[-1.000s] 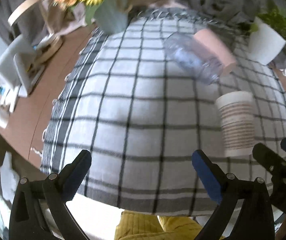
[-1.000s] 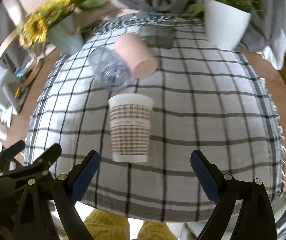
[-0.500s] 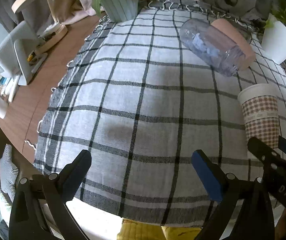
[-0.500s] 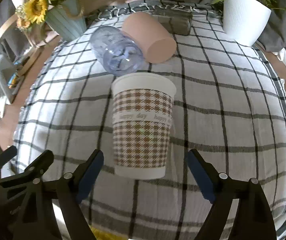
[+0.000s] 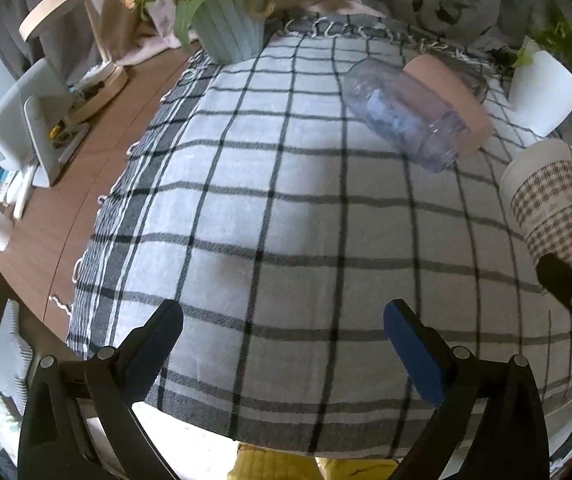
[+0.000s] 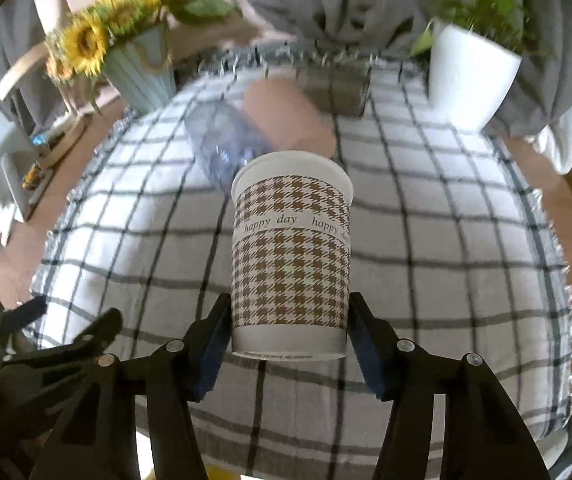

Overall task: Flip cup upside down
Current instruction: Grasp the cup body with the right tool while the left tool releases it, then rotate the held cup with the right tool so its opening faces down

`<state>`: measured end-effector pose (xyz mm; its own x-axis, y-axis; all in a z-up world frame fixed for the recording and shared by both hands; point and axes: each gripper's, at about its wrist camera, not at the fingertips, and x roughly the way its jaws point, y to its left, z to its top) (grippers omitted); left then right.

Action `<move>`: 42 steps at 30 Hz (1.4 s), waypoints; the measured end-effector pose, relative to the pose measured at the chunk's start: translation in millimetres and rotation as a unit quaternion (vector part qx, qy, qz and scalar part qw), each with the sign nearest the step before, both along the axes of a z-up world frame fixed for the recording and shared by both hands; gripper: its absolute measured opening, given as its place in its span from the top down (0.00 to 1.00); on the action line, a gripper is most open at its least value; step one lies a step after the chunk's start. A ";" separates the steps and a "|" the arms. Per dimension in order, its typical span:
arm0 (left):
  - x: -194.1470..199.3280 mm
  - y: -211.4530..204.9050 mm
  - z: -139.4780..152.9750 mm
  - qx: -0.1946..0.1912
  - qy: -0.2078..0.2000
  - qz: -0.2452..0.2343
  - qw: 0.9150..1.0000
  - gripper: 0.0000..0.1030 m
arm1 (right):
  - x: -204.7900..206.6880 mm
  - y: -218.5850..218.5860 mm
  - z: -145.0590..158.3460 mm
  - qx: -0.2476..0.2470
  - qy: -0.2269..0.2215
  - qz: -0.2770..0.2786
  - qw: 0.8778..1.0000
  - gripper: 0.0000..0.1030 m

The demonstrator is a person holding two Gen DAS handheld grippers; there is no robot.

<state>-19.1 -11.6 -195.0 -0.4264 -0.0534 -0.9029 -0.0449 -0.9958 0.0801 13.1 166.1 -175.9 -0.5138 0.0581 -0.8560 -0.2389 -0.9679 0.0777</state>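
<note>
A paper cup (image 6: 290,256) with a brown houndstooth pattern and the words "happy day" stands upright, mouth up, between the fingers of my right gripper (image 6: 290,344). The blue pads press on its lower sides and the cup looks lifted slightly off the cloth. The cup also shows in the left wrist view (image 5: 552,216) at the far right. My left gripper (image 5: 281,344) is open and empty over the near edge of the checked cloth (image 5: 269,208).
A clear plastic cup (image 5: 402,116) and a pink cup (image 5: 450,96) lie on their sides at the back. A sunflower vase (image 6: 141,72) stands back left, a white plant pot (image 6: 472,80) back right. A grey box (image 6: 334,88) sits behind the cups.
My right gripper moved forward around the paper cup and closed on its lower part. My left gripper stayed open and shifted slightly.
</note>
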 end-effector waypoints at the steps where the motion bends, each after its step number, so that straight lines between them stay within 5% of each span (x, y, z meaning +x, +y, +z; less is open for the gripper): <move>1: -0.1 1.9 1.3 0.001 0.002 -0.003 1.000 0.01 | 0.0 1.1 3.6 0.003 0.003 -0.002 1.000 0.45; 7: -0.6 4.2 11.7 0.013 0.014 -0.010 1.000 0.01 | 2.9 6.2 18.7 -0.017 -0.015 0.001 1.000 0.45; 13: 3.1 9.6 17.3 -0.001 0.036 -0.001 0.999 0.01 | 7.6 9.0 14.5 -0.067 -0.095 0.022 0.993 0.45; 21: -6.3 9.8 18.9 0.029 0.039 0.015 0.999 0.01 | -12.6 24.5 -19.8 -0.161 -0.263 0.031 0.951 0.45; 28: -16.3 -1.3 17.0 0.035 0.035 0.041 0.998 0.01 | -31.4 20.5 -38.9 -0.172 -0.332 0.033 0.927 0.45; 42: -22.3 -13.5 19.5 0.031 0.038 0.056 0.997 0.01 | -69.6 11.9 -27.0 -0.111 -0.281 0.052 0.952 0.45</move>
